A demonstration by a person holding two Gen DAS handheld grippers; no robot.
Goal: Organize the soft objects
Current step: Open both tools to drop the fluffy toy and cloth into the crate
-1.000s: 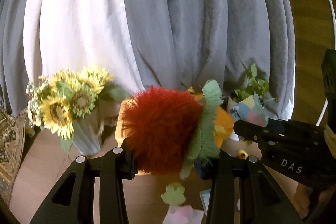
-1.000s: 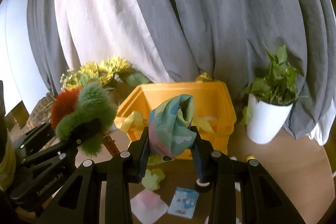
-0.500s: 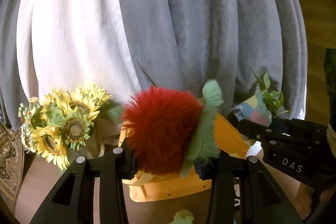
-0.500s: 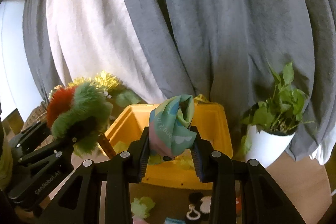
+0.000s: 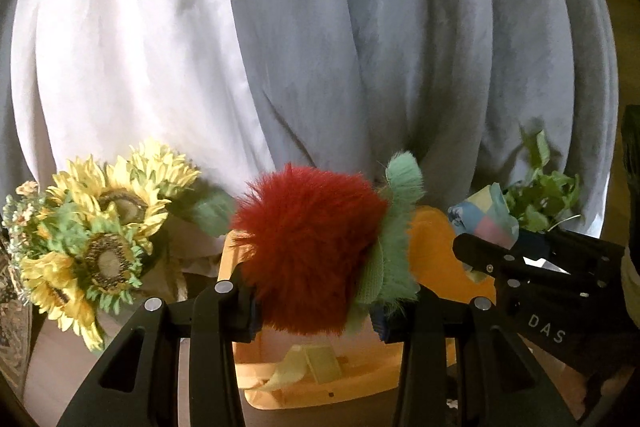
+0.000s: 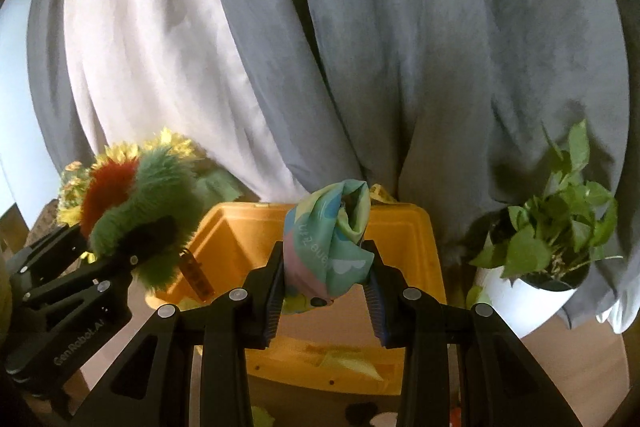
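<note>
Left wrist view: a fuzzy red and green plush toy (image 5: 316, 251) sits at lower centre of the frame, clamped between the two fingers of the left tongs (image 5: 316, 303). Directly behind and below it is a yellow bin (image 5: 320, 379) holding pale yellow cloth pieces (image 5: 308, 367). At lower right the right tongs (image 5: 486, 243) enter from the frame edge, closed on a folded pastel cloth (image 5: 484, 219).

Right wrist view: the same pastel cloth (image 6: 328, 247), mint, pink and yellow with printed lettering, stands bunched at lower centre, pinched between the fingers of the right tongs (image 6: 326, 283). The yellow bin (image 6: 412, 227) lies behind it, open. At lower left the left tongs (image 6: 132, 247) grip the plush toy (image 6: 140, 203) beside the bin's left rim.

Surroundings: sunflowers (image 5: 100, 239) at lower left, a potted green plant (image 6: 556, 227) in a white pot at right, grey and white curtains (image 6: 360, 47) across the background, and a wooden surface (image 6: 580, 359) beneath.
</note>
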